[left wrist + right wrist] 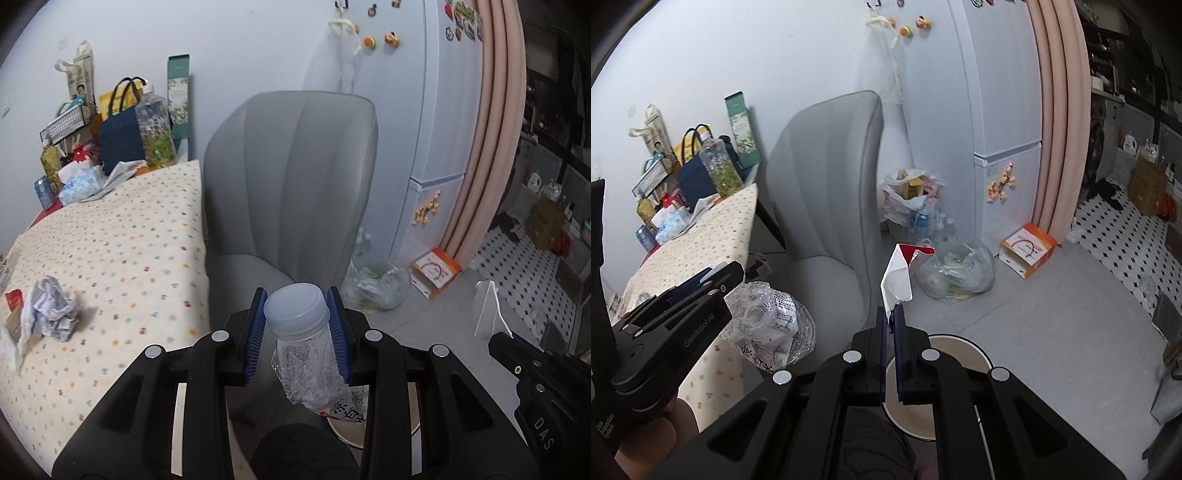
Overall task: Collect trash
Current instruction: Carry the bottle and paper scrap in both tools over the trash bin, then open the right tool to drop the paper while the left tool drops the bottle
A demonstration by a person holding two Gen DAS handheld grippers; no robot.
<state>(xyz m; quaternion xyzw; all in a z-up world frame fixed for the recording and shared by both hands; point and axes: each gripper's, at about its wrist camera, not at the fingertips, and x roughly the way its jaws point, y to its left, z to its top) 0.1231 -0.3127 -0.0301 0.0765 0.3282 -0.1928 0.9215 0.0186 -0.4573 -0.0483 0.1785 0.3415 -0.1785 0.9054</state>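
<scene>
My left gripper (297, 306) is shut on a crushed clear plastic bottle (303, 350) just under its white cap; the bottle's body (772, 321) hangs down crumpled with a printed label. My right gripper (891, 314) is shut on a folded white and red paper scrap (897, 277), which also shows as the scrap (487, 310) at the right of the left wrist view. Below both grippers stands a round white bin (960, 343) with a dark rim, partly hidden by the fingers. On the dotted tablecloth lies a crumpled paper ball (51, 310).
A grey chair (291, 184) stands straight ahead, next to the table (122, 243) with bags and a jar at its far end. On the floor are a clear plastic bag (956, 273), an orange and white box (1028, 249) and a full white bag (908, 195) by the fridge (1004, 155).
</scene>
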